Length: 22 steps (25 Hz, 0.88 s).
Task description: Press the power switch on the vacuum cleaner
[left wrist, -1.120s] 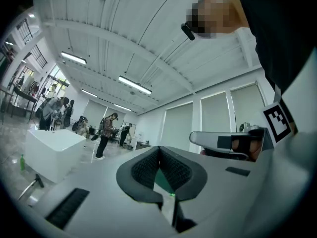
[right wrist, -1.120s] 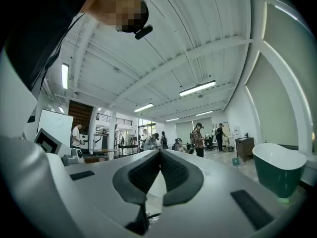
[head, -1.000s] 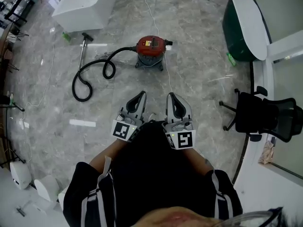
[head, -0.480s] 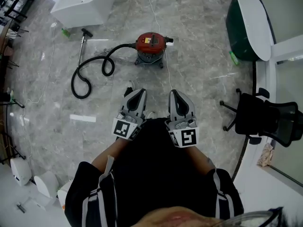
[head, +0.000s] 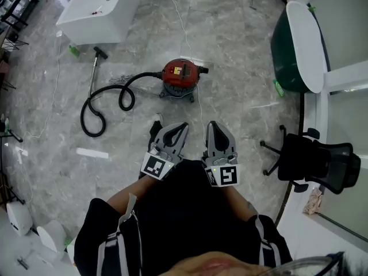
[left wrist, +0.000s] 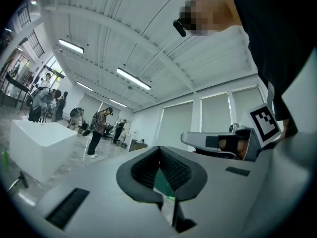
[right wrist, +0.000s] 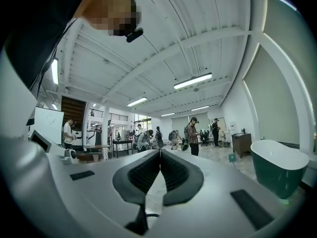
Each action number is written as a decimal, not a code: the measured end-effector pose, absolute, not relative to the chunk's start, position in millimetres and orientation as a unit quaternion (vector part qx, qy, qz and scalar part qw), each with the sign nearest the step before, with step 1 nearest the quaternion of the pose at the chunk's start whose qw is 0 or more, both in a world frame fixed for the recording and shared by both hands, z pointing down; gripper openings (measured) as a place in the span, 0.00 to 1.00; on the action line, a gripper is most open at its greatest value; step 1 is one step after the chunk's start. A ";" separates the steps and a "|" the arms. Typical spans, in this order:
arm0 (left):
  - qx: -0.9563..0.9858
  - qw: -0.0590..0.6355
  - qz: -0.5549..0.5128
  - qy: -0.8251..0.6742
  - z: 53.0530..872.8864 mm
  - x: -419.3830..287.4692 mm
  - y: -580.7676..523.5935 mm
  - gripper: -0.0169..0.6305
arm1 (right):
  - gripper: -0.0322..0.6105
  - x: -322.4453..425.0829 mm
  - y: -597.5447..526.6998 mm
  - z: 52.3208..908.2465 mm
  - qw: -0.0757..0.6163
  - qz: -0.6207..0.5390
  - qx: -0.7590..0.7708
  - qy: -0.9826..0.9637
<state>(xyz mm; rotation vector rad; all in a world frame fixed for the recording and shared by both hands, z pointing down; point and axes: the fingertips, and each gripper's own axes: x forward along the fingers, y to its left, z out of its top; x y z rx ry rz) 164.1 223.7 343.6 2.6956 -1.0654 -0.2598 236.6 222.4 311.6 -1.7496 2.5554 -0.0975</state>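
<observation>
A red vacuum cleaner [head: 179,76] stands on the grey marble floor, with a black hose [head: 103,99] curling off to its left and a metal wand [head: 93,68] beyond. A white cord [head: 185,22] runs away from it. My left gripper [head: 179,126] and right gripper [head: 211,125] are held close to my body, well short of the vacuum, both pointing toward it. In the two gripper views the left gripper [left wrist: 159,148] and the right gripper [right wrist: 159,151] each have their tips touching and nothing held.
A white block-shaped counter [head: 98,7] stands at the back left. A dark green and white bathtub [head: 299,39] is at the right, with a black office chair [head: 313,160] nearer. Small white devices [head: 34,226] sit at the lower left. People stand far off in both gripper views.
The head view has shifted, so the vacuum sits lower in it and nearer to the grippers. Both grippers remain shut side by side at my waist.
</observation>
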 end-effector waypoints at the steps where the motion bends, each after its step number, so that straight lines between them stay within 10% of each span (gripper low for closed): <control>1: 0.920 0.117 -0.089 -0.364 342.9 158.8 210.6 0.05 | 0.08 230.4 208.6 313.3 0.018 -0.036 -0.563 0.825; 22: 0.903 0.129 -0.103 -0.397 327.9 50.8 -5.3 0.05 | 0.08 143.9 5.4 304.2 -0.022 -0.039 -0.573 0.818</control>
